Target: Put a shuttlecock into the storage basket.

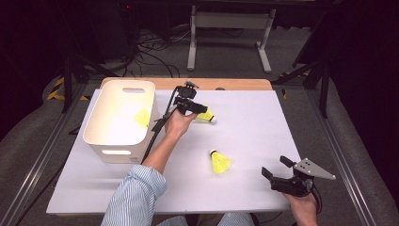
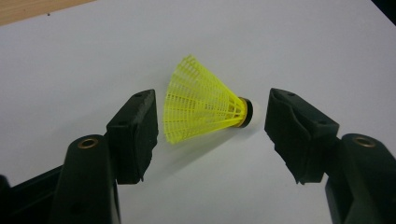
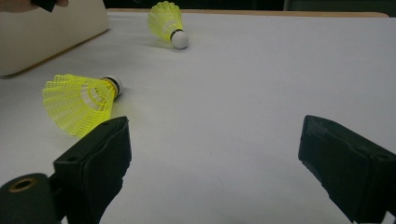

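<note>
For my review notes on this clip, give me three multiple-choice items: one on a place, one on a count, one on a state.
1. Where does the white bin stand?
A. on the table's left side
B. on its right side
C. on the floor

2. How many yellow shuttlecocks lie on the white sheet outside the bin?
A. one
B. two
C. four

3. How do the left gripper's jaws stand?
A. shut on the cork
B. open, either side of the far shuttlecock
C. shut on nothing

Key: 1 A, the high view shows it at the left. 2 B, the far one and the near shuttlecock. 3 B, gaps show at both pads.
</note>
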Tool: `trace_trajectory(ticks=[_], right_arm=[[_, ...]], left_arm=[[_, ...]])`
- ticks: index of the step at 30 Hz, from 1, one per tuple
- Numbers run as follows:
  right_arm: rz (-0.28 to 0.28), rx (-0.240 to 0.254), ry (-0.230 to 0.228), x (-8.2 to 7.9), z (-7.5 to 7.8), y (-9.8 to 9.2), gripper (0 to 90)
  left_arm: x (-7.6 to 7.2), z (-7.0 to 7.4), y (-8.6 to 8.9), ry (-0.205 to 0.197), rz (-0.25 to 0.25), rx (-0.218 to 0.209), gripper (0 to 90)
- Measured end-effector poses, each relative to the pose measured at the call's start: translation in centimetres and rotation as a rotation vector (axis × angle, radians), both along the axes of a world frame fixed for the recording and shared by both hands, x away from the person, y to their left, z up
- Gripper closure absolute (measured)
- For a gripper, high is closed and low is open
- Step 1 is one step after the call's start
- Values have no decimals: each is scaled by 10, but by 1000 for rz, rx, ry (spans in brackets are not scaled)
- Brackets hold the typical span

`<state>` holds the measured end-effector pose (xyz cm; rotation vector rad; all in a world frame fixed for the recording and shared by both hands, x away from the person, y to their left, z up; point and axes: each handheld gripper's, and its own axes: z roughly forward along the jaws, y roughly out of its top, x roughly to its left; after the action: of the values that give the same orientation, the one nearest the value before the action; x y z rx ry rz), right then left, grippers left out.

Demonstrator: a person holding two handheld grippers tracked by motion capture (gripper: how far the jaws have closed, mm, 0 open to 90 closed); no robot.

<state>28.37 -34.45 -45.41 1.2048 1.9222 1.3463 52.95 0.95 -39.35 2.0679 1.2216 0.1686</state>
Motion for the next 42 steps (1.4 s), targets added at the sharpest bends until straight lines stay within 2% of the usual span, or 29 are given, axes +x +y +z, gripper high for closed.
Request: trace_trajectory(ticks=[8,13,22,33,37,42], right_arm=[[5,0,0,0,0,1,99],[6,-2,0,0,0,1,99],[8,-2,1,0,0,1,99],[5,-4,-1,0,0,0,103],[7,-8,-3,-1,0,1,103],[8,-11,2,0,0,1,103]], left_arm=[[8,-3,-3,7,3,-7,397],[14,-7,-4,33,5,-27,439],[19,-17,-5,79,-2,-32,529],[20,-22,-7,96,-16,-7,666],[20,-24,-7,99,-30,29,716],[19,-22,-6,93,-39,38,794]])
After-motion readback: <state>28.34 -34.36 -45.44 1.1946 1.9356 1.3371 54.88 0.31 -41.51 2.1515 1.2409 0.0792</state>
